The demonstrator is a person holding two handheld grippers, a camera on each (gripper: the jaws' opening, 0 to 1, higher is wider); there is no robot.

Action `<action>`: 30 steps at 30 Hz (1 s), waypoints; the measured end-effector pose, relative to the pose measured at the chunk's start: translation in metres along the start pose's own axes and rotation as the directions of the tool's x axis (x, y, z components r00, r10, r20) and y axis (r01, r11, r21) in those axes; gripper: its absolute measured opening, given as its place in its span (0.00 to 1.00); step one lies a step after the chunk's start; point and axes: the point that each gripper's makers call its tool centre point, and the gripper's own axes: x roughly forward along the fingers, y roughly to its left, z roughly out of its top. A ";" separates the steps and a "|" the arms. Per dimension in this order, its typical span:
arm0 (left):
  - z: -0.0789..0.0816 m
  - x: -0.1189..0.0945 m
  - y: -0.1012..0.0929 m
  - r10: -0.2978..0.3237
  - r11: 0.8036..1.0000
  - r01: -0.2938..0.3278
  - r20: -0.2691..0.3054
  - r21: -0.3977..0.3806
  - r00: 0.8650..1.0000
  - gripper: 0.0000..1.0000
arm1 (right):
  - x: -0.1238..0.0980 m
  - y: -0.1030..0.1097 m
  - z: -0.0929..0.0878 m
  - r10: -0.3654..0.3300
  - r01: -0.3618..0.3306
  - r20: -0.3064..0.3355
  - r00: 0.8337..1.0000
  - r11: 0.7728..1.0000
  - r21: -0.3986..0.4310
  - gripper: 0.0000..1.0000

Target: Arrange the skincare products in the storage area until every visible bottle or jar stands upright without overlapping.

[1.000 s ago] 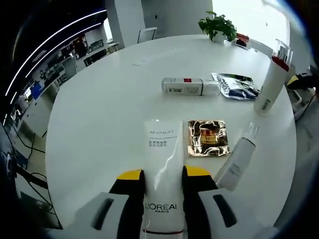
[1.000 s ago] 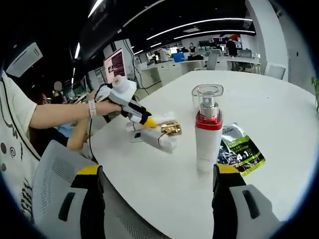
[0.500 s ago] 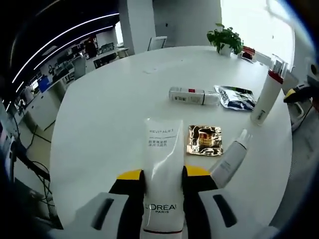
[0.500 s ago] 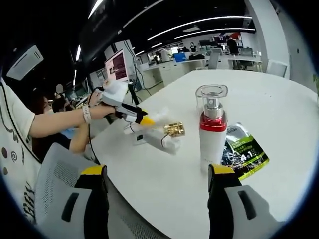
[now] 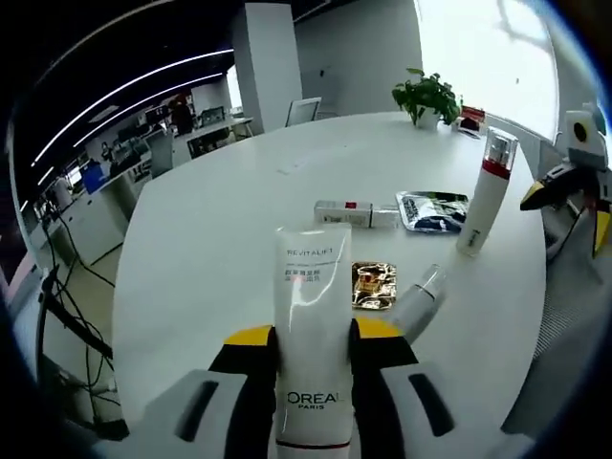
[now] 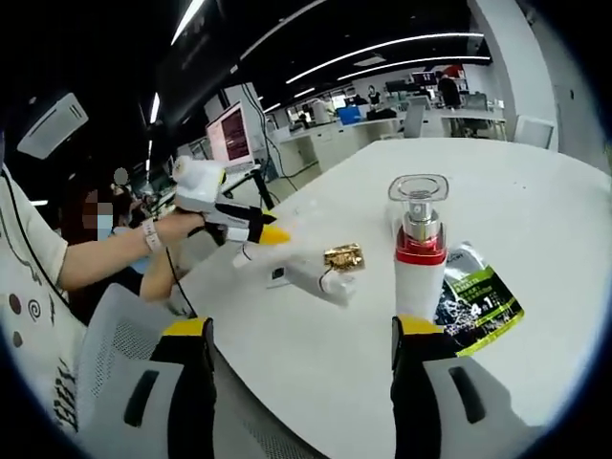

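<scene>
**White tube pinched in the left claw, pump bottle upright before the right**

In the left gripper view, the left claw (image 5: pixel 314 337) is pinching a white plastic L'Oréal Revitalift tube (image 5: pixel 313 325) between its yellow-tipped jaws, the tube's flat crimped end pointing away from the camera and raised above the round white bench (image 5: pixel 210 239). On the bench beyond it lies a crinkled gold foil sachet (image 5: pixel 373 285), and just beside that, to the right, a small white bottle with a clear cap (image 5: pixel 416 299) lies on its side. Farther off, a long white box-shaped bottle with a red label (image 5: pixel 356 213) also lies flat, close to a dark printed sachet (image 5: pixel 432 210). A tall white pump bottle with a red collar and clear cap (image 5: pixel 481 192) stands upright near the bench's right edge. A potted green plant (image 5: pixel 427 97) sits at the far side.

In the right gripper view, the right claw (image 6: pixel 301 368) is spread wide with nothing between its jaws, near the bench edge, with the upright pump bottle just ahead, touching neither jaw. The left claw shows at the left, held in a person's hand (image 6: pixel 177 228).
</scene>
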 end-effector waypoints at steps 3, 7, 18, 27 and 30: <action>0.007 -0.008 -0.014 -0.012 1.000 0.012 0.020 0.009 1.000 0.26 | 0.001 0.002 0.001 0.002 -0.002 -0.004 1.000 1.000 -0.024 0.74; 0.016 -0.014 -0.023 -0.031 0.999 0.030 0.046 0.028 0.998 0.26 | 0.002 0.004 0.001 0.013 -0.013 -0.005 1.000 1.000 -0.013 0.72; 0.037 -0.027 -0.063 -0.094 0.993 0.086 0.105 0.075 0.990 0.26 | -0.001 0.005 0.008 0.031 -0.031 0.025 0.999 0.999 0.012 0.70; 0.046 -0.032 -0.103 -0.165 0.983 0.151 0.139 0.107 0.976 0.26 | 0.000 0.006 0.016 0.031 -0.033 0.066 0.997 0.999 0.034 0.65; 0.046 -0.032 -0.109 -0.185 0.979 0.168 0.148 0.119 0.971 0.26 | 0.001 0.005 0.016 0.029 -0.032 0.072 0.997 0.999 0.038 0.64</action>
